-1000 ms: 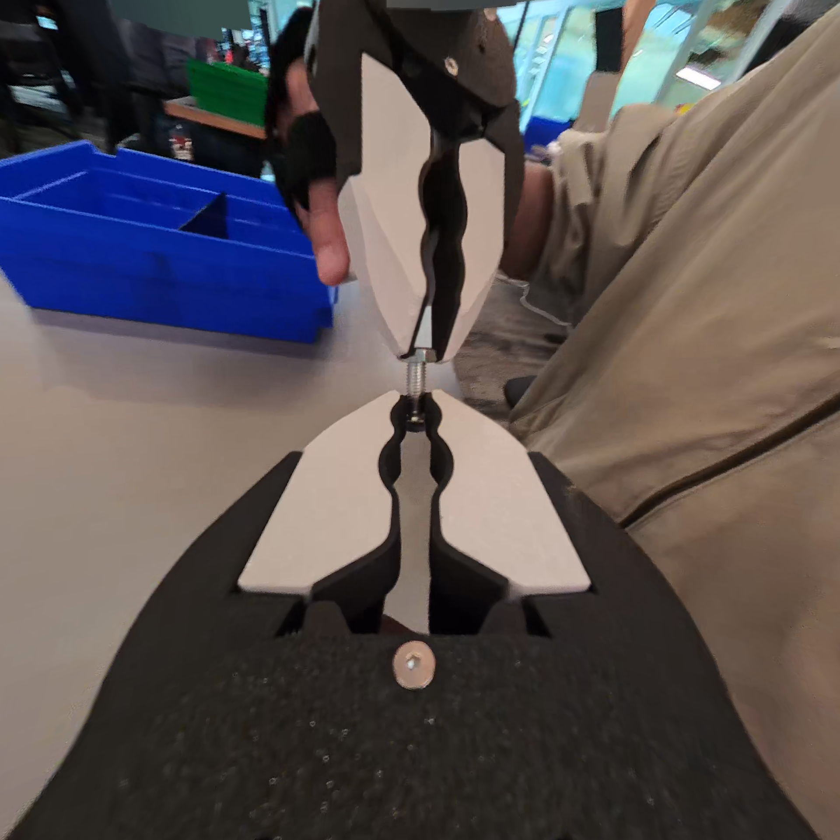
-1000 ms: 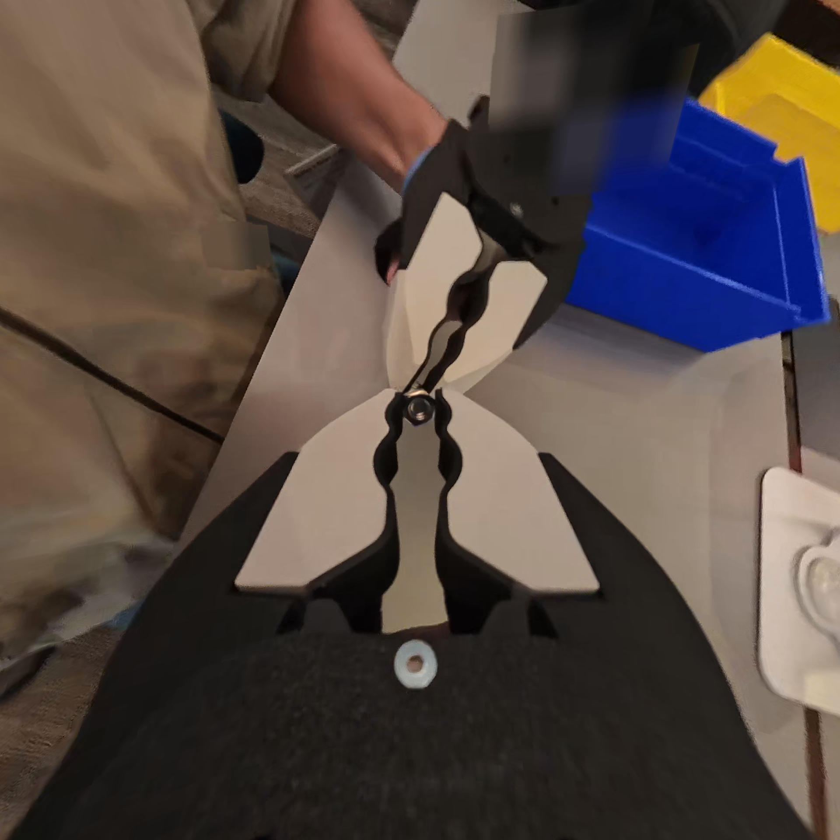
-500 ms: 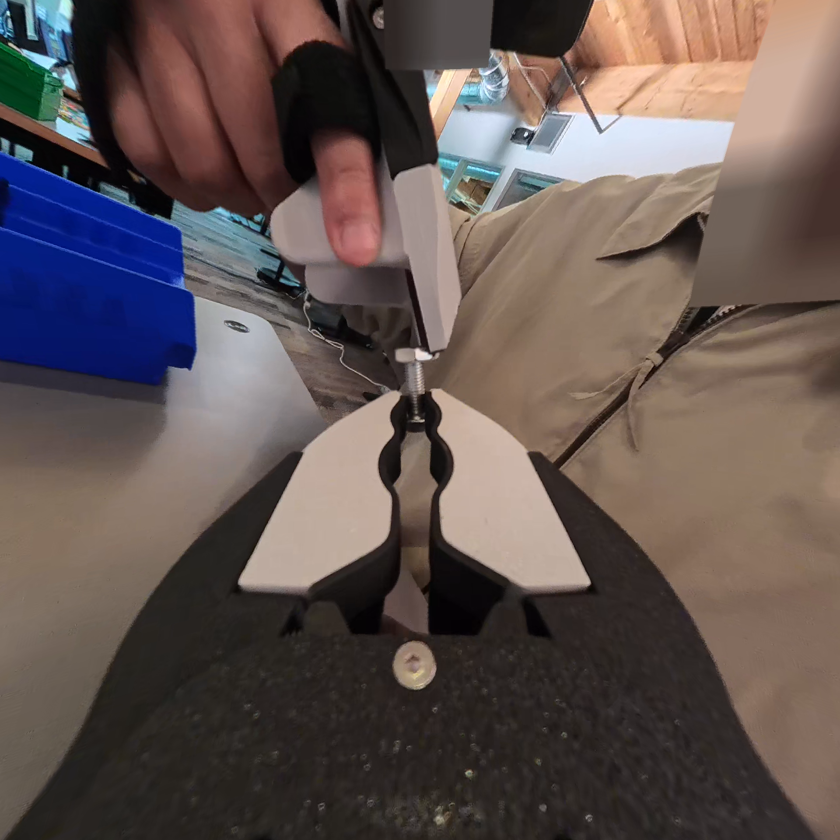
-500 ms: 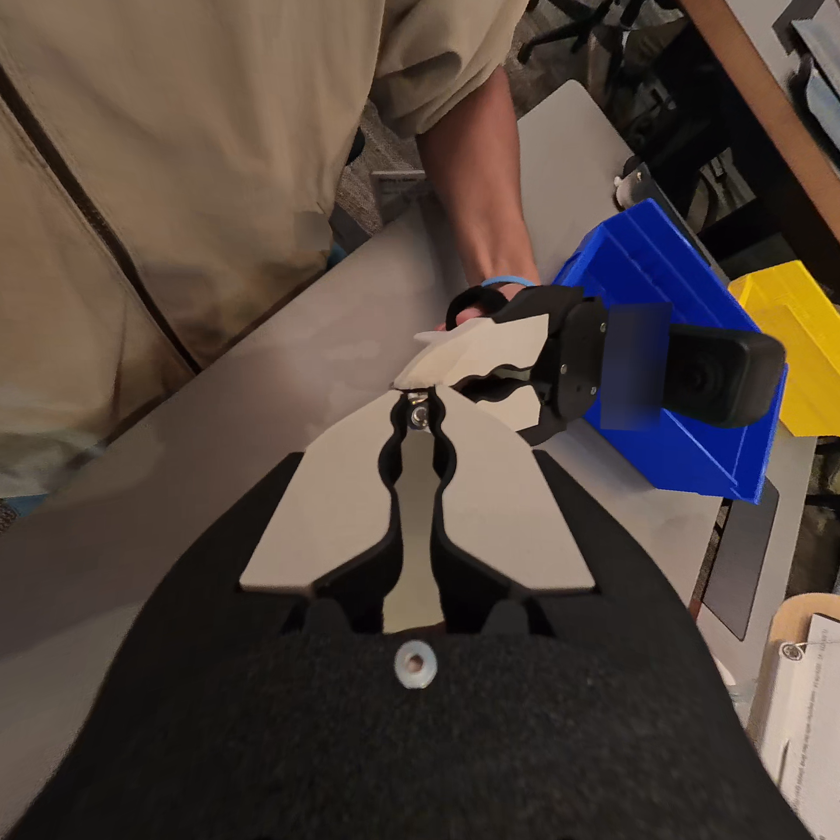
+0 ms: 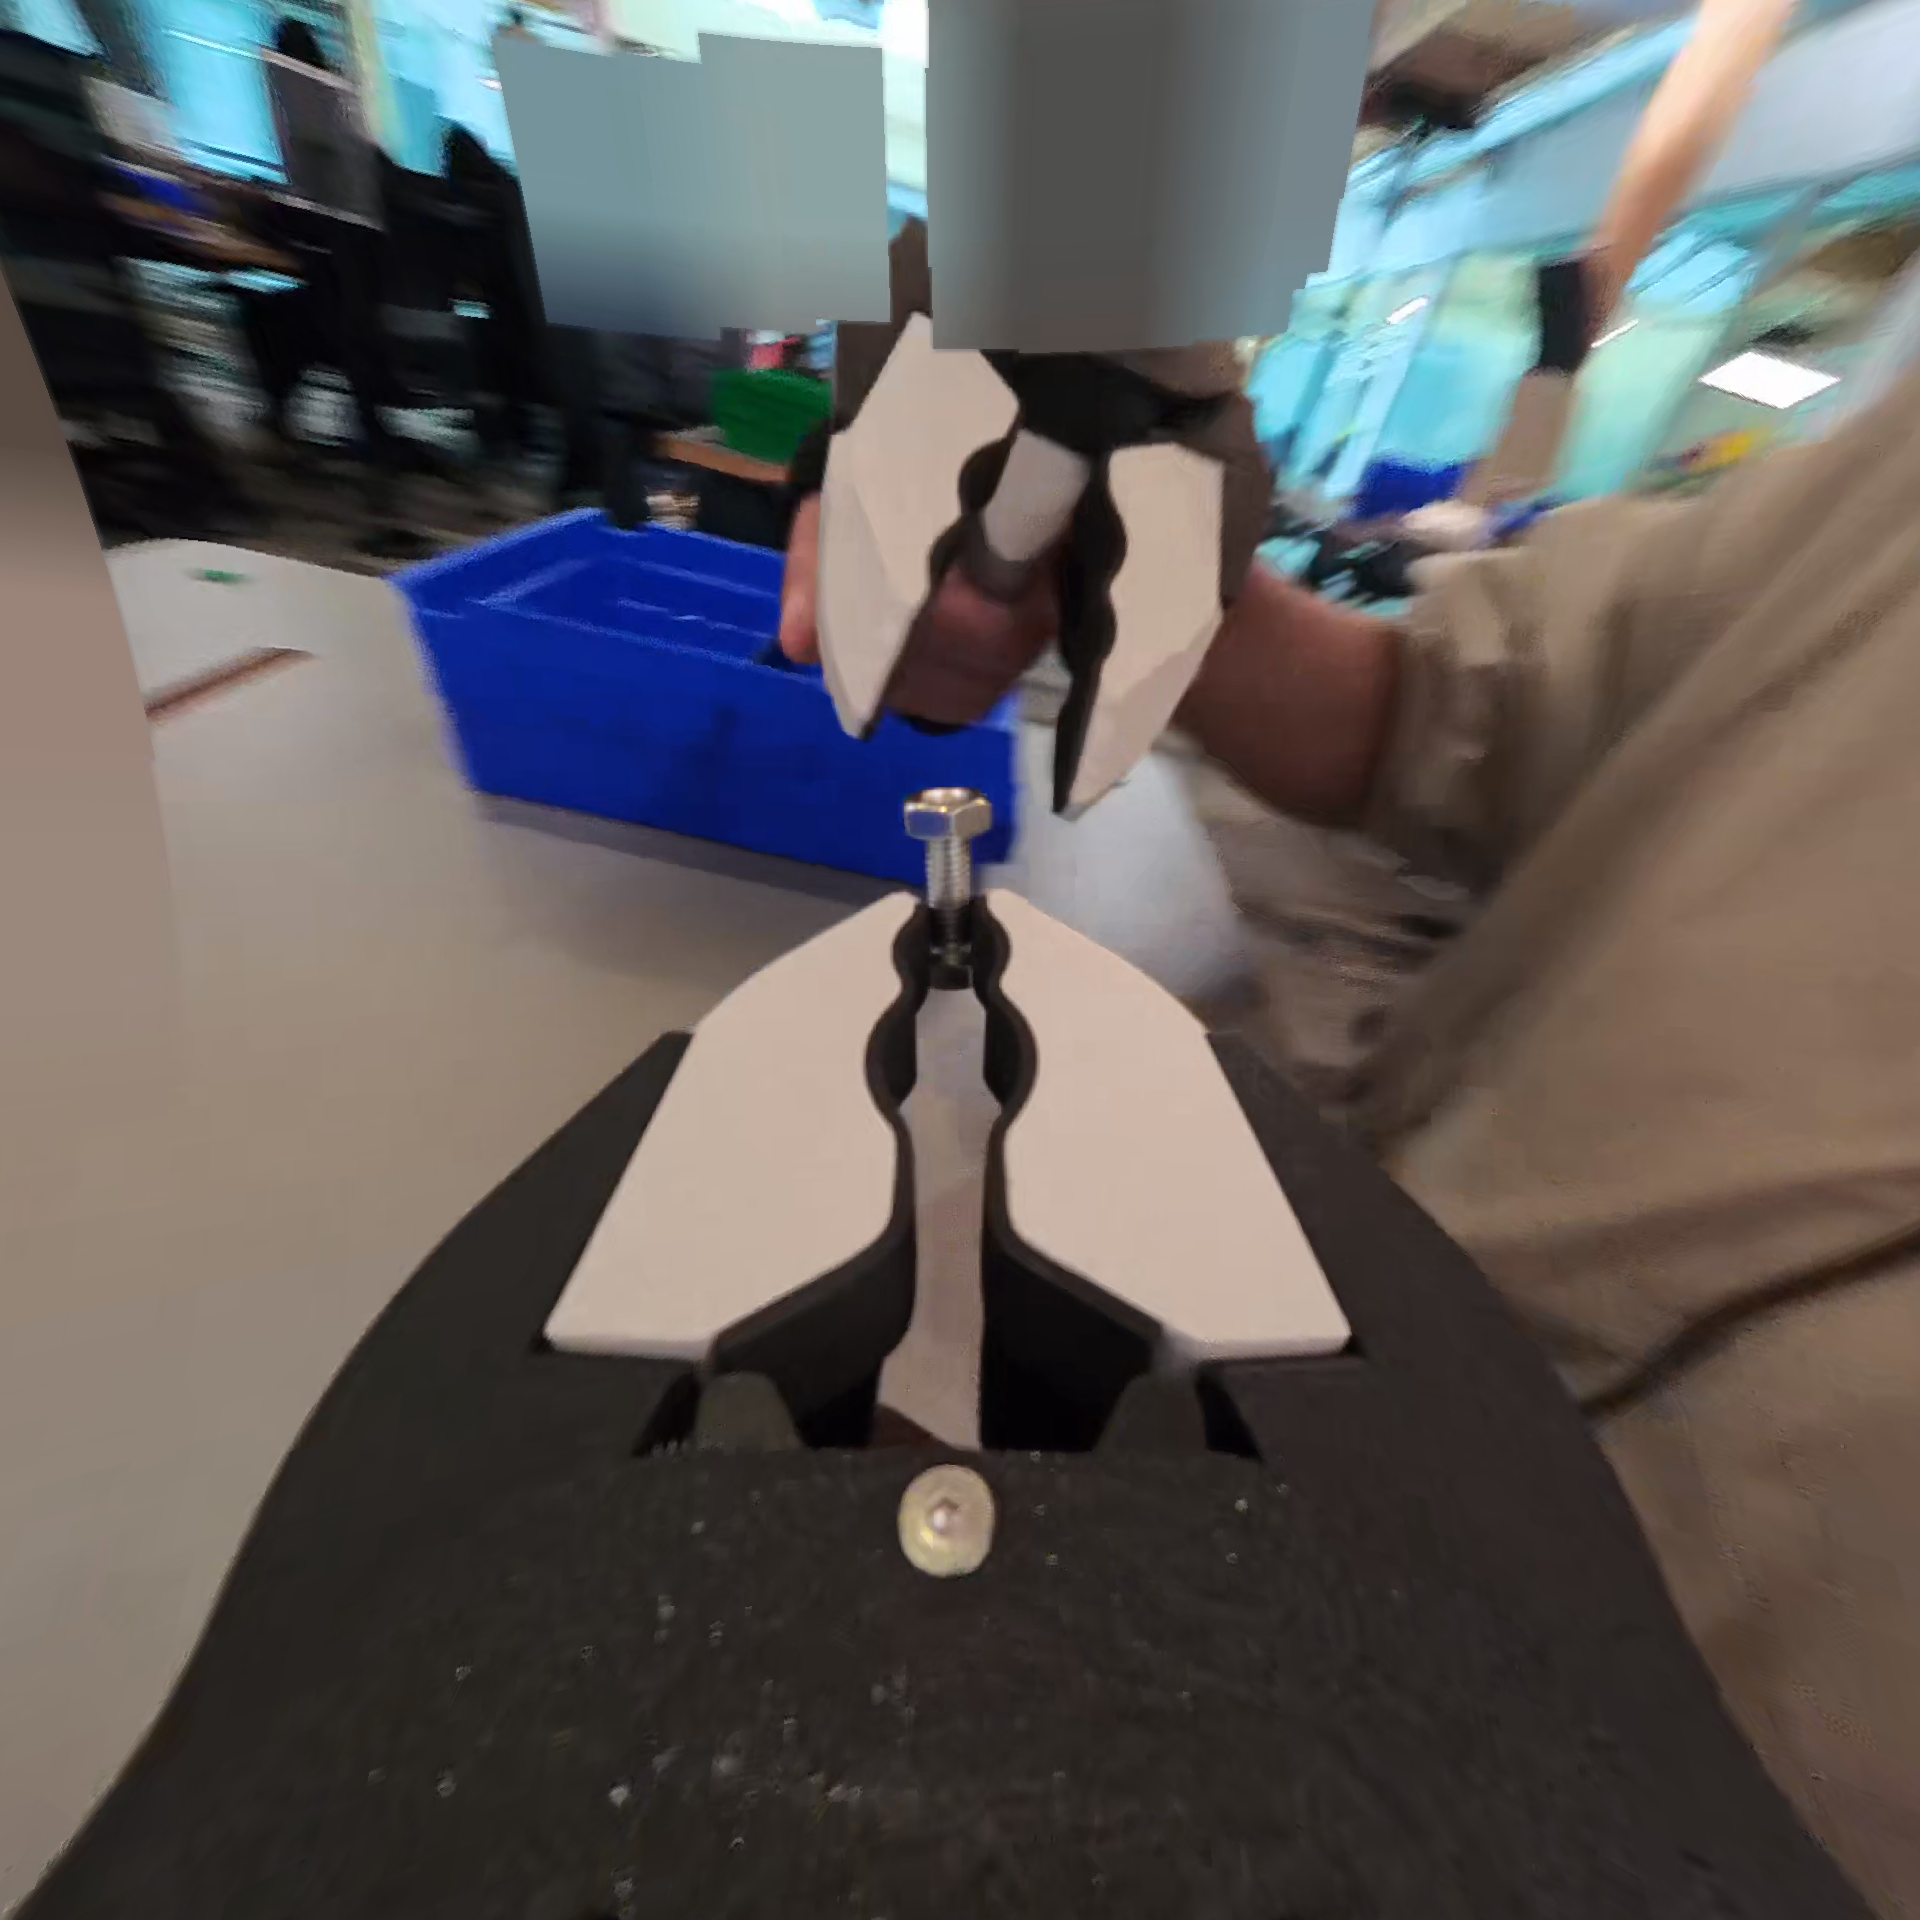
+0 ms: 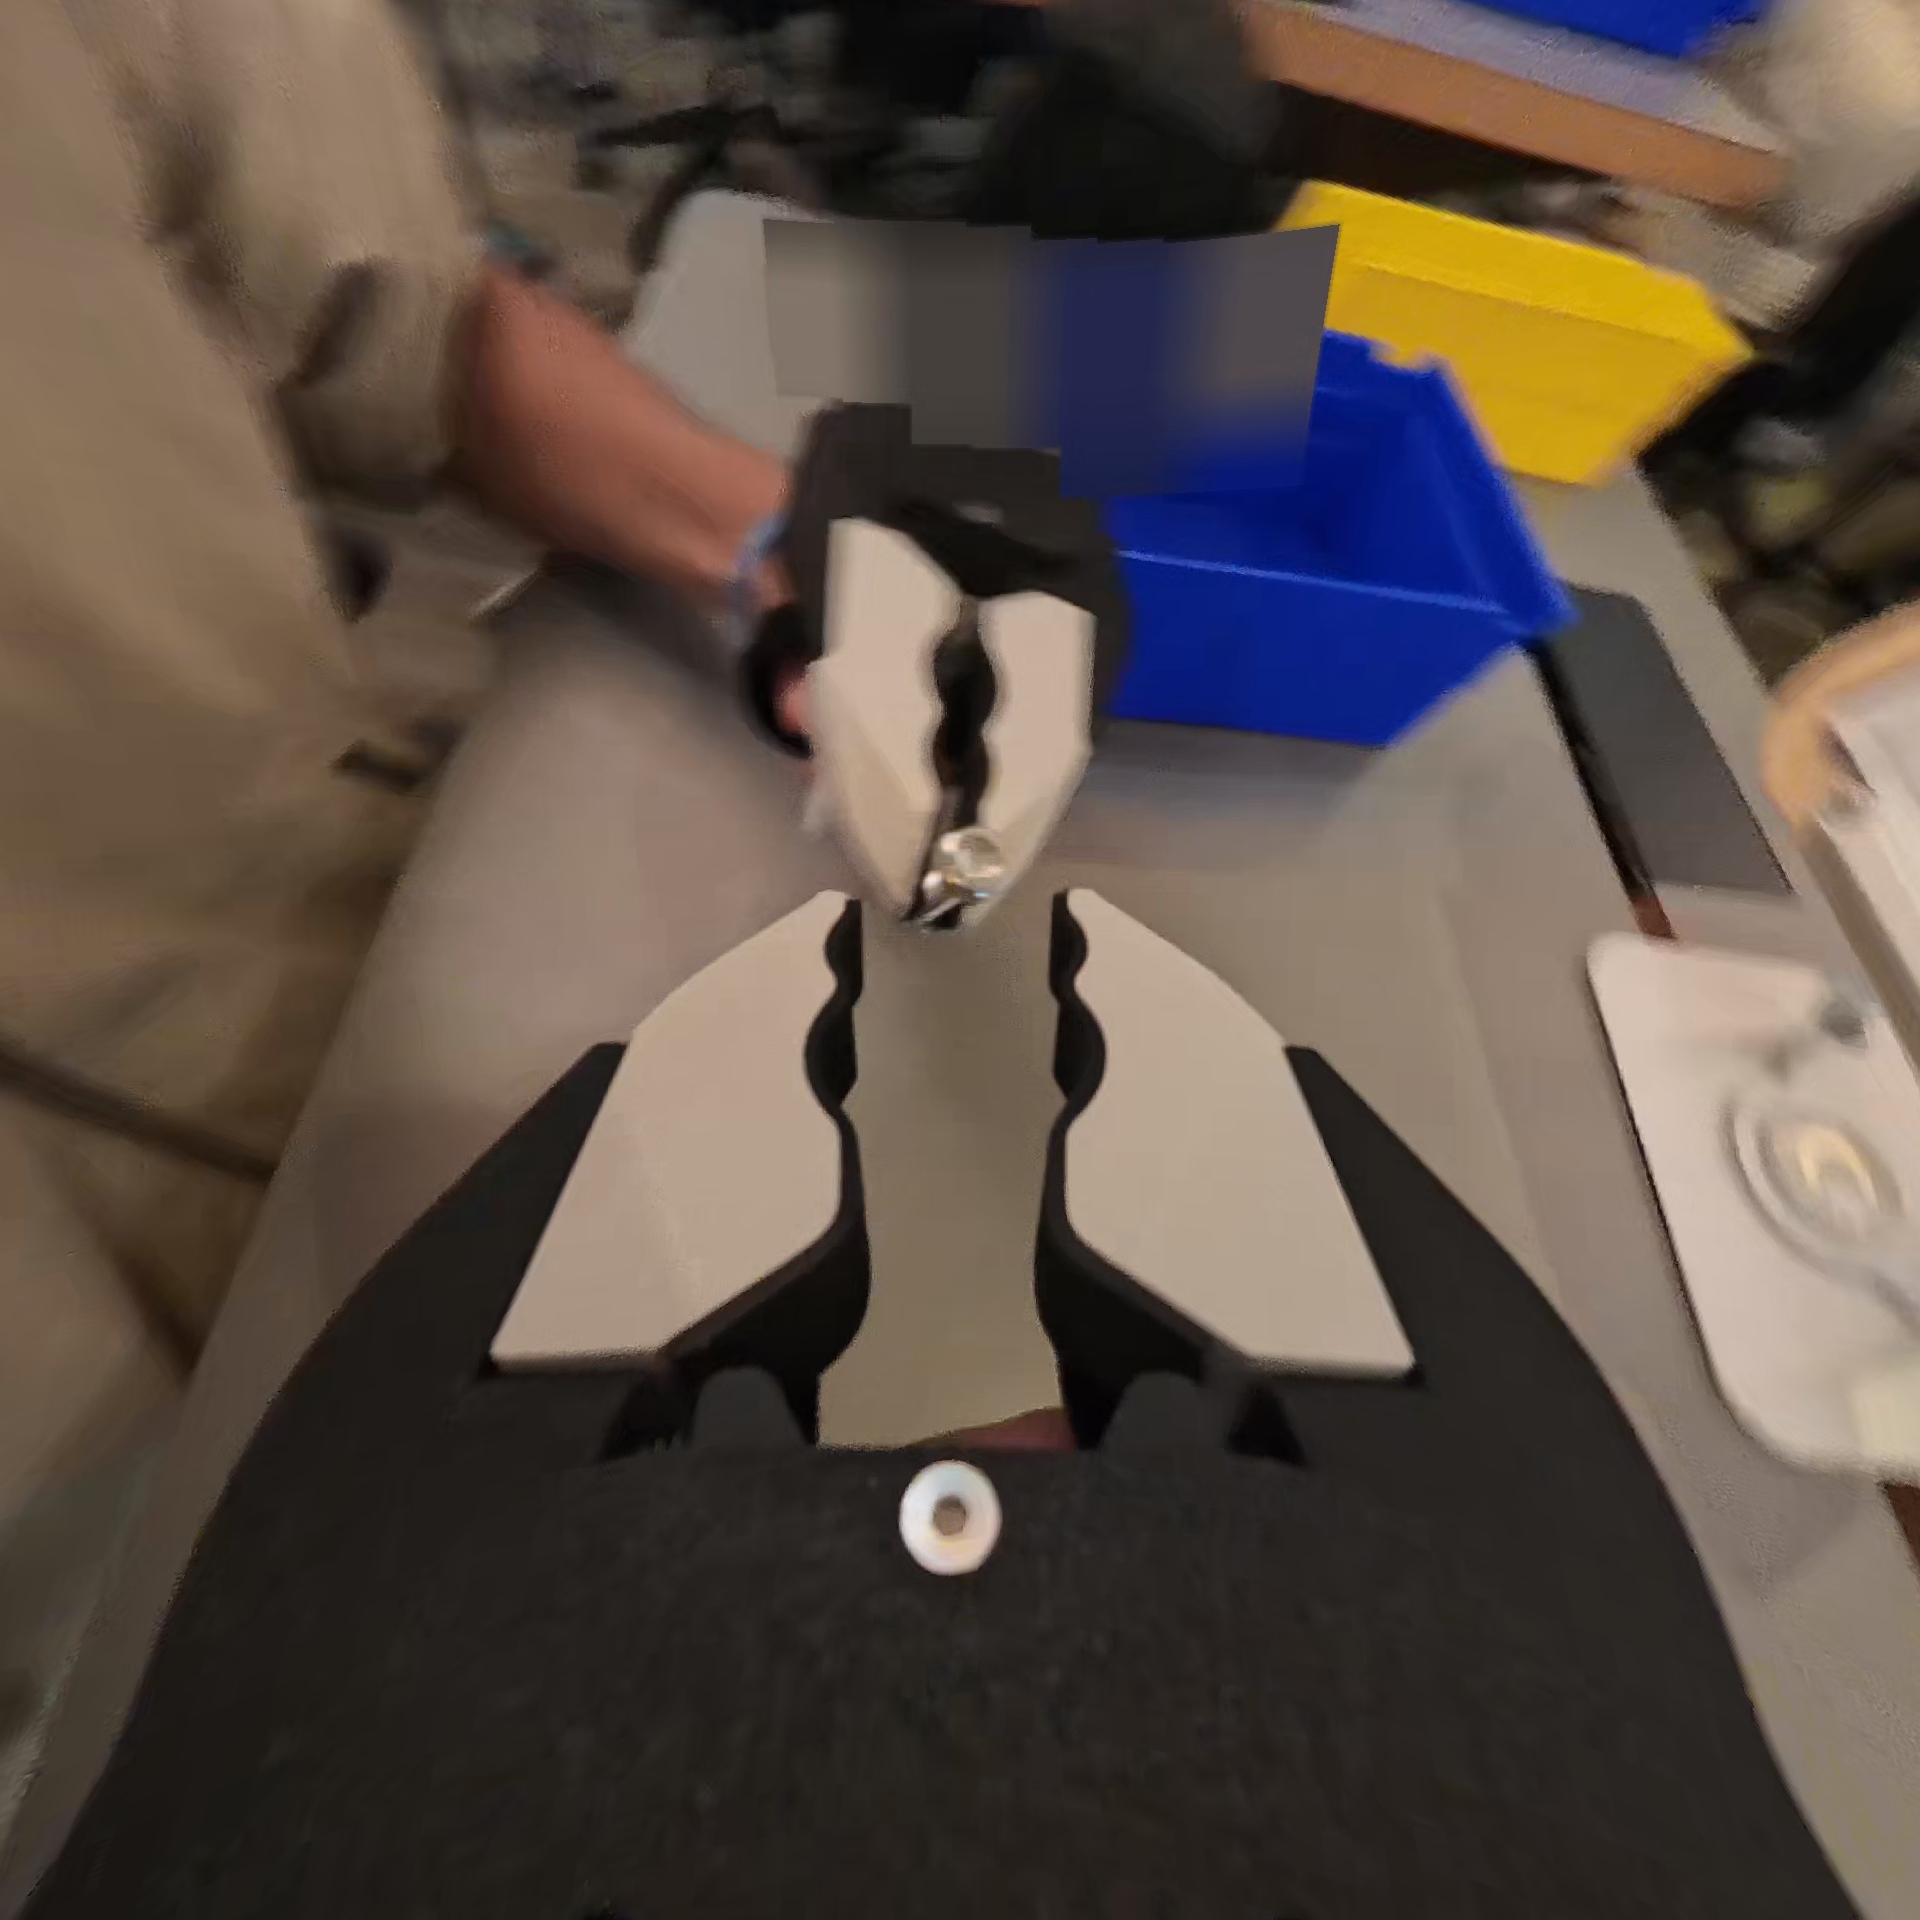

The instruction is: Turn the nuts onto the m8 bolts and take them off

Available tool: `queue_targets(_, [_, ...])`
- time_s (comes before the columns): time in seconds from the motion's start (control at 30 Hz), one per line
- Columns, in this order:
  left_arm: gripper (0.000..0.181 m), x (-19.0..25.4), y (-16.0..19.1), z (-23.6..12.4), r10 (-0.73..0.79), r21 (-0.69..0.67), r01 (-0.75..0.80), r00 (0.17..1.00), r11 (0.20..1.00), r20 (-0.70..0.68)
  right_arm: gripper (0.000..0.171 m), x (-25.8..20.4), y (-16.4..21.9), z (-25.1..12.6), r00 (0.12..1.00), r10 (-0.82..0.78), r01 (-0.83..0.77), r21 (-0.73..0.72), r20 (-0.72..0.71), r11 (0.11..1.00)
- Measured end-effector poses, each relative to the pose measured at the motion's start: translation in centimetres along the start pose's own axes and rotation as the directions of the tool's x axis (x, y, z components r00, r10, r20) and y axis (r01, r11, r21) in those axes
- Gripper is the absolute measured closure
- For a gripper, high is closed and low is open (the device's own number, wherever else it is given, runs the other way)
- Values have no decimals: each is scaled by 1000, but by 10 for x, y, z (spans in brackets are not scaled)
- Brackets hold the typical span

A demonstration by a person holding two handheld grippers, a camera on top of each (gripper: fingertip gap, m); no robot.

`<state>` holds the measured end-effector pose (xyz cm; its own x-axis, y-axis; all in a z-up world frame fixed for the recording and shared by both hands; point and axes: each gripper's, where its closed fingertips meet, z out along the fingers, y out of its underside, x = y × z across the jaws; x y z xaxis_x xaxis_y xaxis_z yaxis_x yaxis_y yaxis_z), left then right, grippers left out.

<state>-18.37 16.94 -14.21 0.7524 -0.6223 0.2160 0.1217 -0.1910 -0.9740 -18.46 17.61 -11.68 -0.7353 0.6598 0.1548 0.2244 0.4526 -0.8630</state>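
A bolt (image 5: 948, 862) is clamped by its lower threaded end between the fingertips of the left gripper (image 5: 948, 935), and its hexagonal head is pointed away from that gripper. The bolt is held in the air above the grey tabletop (image 5: 416, 987) and is not touching it. In the right wrist view the same bolt (image 6: 964, 871) is seen head-on at the tip of the left gripper (image 6: 951, 894), whose jaws are closed on it. Whether a nut is seated on the thread inside the jaws cannot be told from either view.

The right gripper (image 6: 956, 925) is held with its jaws spread apart, and nothing is held between them. Its fingertips are placed just beside the bolt head, one on each side, without contact. In the left wrist view the right gripper (image 5: 966, 769) is seen just beyond the bolt head, tips pointed towards it, and the person's hand (image 5: 966, 634) is visible behind its fingers.

A blue bin (image 5: 644, 686) is set on the tabletop behind the grippers. In the right wrist view a yellow bin (image 6: 1496, 332) is seen behind the blue bin (image 6: 1330, 623), toward the far edge. A white tray (image 6: 1683, 1060) lies near the right edge of the tabletop. A beige jacket (image 5: 1662, 935) is seen beside the near edge of the tabletop.
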Motion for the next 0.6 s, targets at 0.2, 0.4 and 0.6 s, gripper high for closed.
queue_targets(0.2, [174, -24, -1, -3, 165, -19, -166, 946, 986, 279, 144, 26, -11, 12, 886, 434, -345, 388, -166, 854])
queue_targets(0.4, [174, -7, -4, -1, 38, 68, -49, 987, 996, 159, 140, 20, -12, 14, 839, 492, -293, 569, -232, 769])
queue_targets(0.6, [174, 1, -8, -4, 13, 95, -24, 994, 995, 113, 147, 8, -11, 21, 844, 474, -275, 558, -250, 783])
